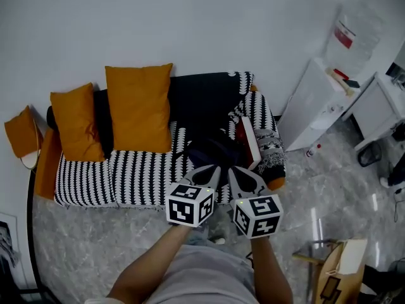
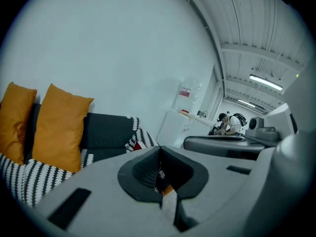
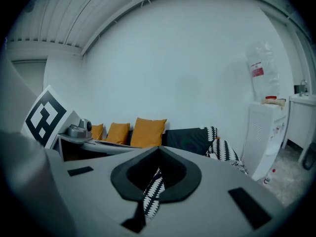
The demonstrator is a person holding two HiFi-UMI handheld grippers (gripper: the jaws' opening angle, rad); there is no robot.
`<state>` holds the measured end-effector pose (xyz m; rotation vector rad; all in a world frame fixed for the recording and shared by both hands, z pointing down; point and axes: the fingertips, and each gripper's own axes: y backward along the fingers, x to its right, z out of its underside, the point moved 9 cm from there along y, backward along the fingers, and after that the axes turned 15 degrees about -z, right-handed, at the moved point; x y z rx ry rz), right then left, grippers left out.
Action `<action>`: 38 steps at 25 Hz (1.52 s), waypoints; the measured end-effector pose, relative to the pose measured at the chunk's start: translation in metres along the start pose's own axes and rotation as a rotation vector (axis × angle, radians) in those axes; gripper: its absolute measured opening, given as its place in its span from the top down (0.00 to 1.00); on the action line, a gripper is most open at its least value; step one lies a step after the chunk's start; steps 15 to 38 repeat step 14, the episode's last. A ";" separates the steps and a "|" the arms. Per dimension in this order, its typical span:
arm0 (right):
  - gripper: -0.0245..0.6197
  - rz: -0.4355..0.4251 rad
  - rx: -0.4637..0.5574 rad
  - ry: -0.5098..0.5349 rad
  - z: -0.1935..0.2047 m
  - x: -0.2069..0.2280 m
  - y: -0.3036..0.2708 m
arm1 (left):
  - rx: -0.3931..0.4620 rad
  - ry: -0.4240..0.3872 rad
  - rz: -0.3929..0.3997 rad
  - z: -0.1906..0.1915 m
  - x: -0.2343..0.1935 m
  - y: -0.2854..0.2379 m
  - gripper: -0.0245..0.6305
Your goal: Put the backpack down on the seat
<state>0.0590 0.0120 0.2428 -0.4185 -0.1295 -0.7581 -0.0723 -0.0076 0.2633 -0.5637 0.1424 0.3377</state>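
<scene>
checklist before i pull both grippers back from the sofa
1. Backpack on the sofa seat: ok, it lies on the patterned cover near the right end.
2. Left gripper free of straps: ok, jaws together, nothing between them.
3. Right gripper free: ok, jaws together, only sofa pattern shows past them.
4. Backpack clear of the front edge: cannot tell, the grippers cover its near side.
5. Red book not touching the bag: cannot tell.
6. Orange cushions clear: ok, apart to the left.
</scene>
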 end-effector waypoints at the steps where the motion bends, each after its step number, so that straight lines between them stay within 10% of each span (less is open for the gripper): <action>1: 0.96 0.000 -0.002 0.000 0.001 0.000 0.000 | -0.002 0.005 -0.002 0.000 0.000 0.000 0.95; 38: 0.96 -0.001 -0.003 -0.002 0.002 0.003 0.000 | -0.012 0.022 -0.011 0.001 -0.001 -0.003 0.95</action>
